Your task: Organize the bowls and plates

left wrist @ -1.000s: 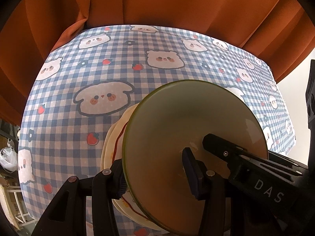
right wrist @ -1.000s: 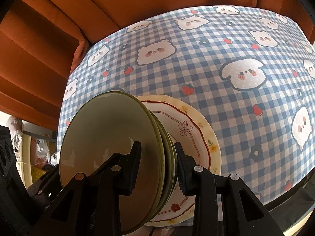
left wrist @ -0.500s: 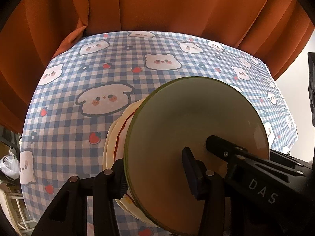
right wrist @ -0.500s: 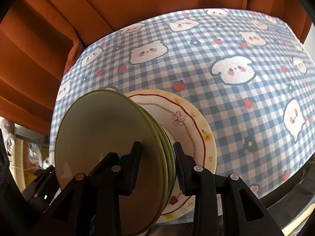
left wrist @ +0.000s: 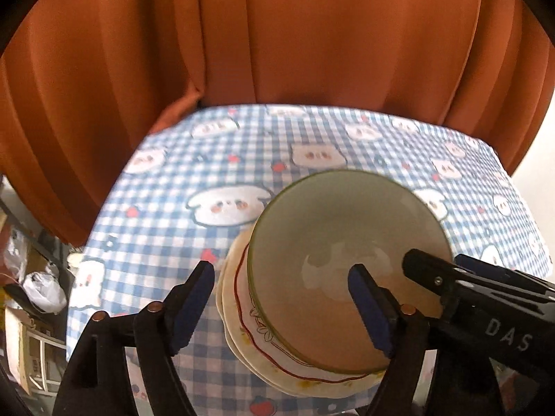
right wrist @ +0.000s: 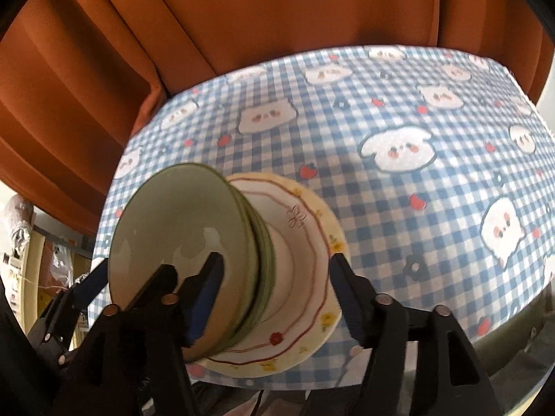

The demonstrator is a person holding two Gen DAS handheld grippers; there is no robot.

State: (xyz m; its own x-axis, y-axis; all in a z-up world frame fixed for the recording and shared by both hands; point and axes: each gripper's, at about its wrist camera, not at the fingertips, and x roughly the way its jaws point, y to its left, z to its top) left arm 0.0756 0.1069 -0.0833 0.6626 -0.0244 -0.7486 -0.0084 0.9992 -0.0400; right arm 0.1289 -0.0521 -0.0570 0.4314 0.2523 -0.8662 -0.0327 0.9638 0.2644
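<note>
A stack of green bowls [left wrist: 333, 235] sits on cream plates with a red wavy line [left wrist: 239, 298] near the table's front edge. In the right wrist view the bowls [right wrist: 180, 235] rest on the same plates [right wrist: 312, 242]. My left gripper [left wrist: 281, 301] is open, its fingers spread either side of the bowls' near rim without touching. My right gripper [right wrist: 275, 294] is open, its fingers astride the bowl stack and plate rim. The right gripper's black body [left wrist: 485, 298] shows at the right of the left wrist view.
The table carries a blue checked cloth with bear and strawberry prints [right wrist: 399, 145]. An orange curtain [left wrist: 312, 34] hangs behind it. Clutter and shelving [left wrist: 31, 277] stand past the table's left edge.
Both grippers have opened and let go of the green bowls. Both cameras have drawn back and up, so more of the curtain shows. The bowls stay on the plates.
</note>
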